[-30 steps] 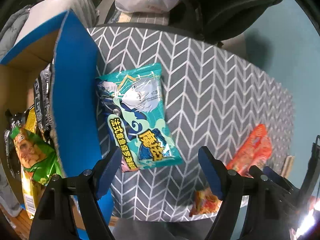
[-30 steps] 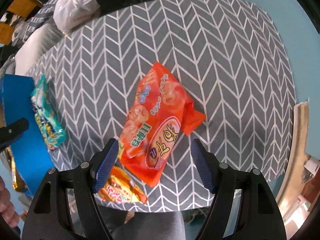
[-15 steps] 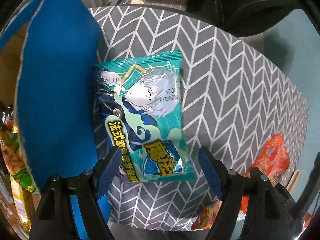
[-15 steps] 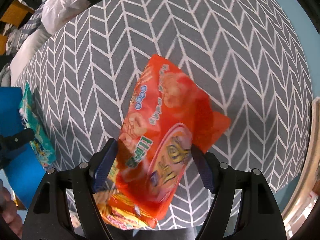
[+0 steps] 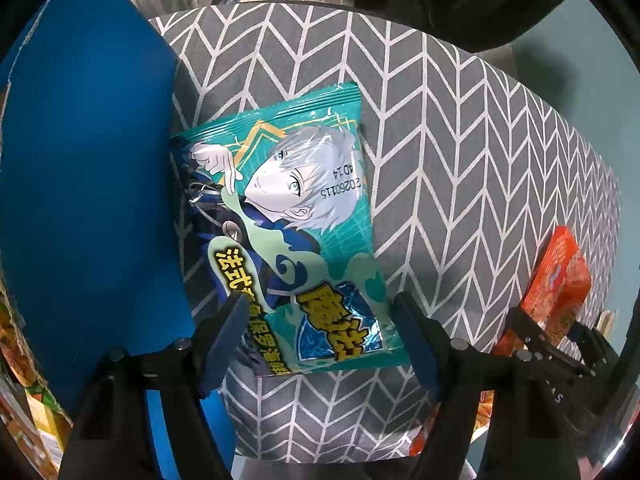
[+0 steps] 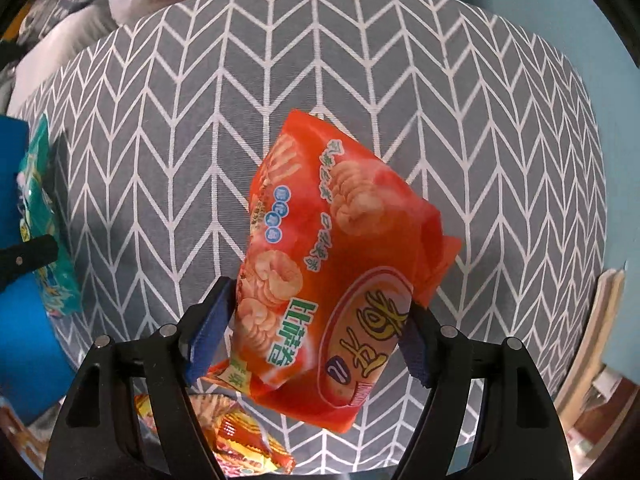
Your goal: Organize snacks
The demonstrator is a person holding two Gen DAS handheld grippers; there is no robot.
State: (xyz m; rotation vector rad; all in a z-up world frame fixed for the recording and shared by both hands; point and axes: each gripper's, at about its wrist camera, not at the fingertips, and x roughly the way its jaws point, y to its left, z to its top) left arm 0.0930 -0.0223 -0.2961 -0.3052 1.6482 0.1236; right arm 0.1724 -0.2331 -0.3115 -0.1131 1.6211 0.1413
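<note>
Right tongs (image 6: 316, 334): gripping orange crinkly plastic cracker packet (image 6: 332, 248), lifting it above grey chevron-cloth surface (image 6: 460, 92). Left tongs (image 5: 320, 336): spreading open around teal foil anime snack bag (image 5: 292, 216), lying beside blue cardboard box flap (image 5: 88, 184).

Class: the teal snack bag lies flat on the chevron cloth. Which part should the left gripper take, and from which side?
Take the teal snack bag by its near bottom seam, coming in low from the table's front edge. It lies flat, and that end already sits between the open left gripper fingers. The blue box flap crowds its left side.
</note>
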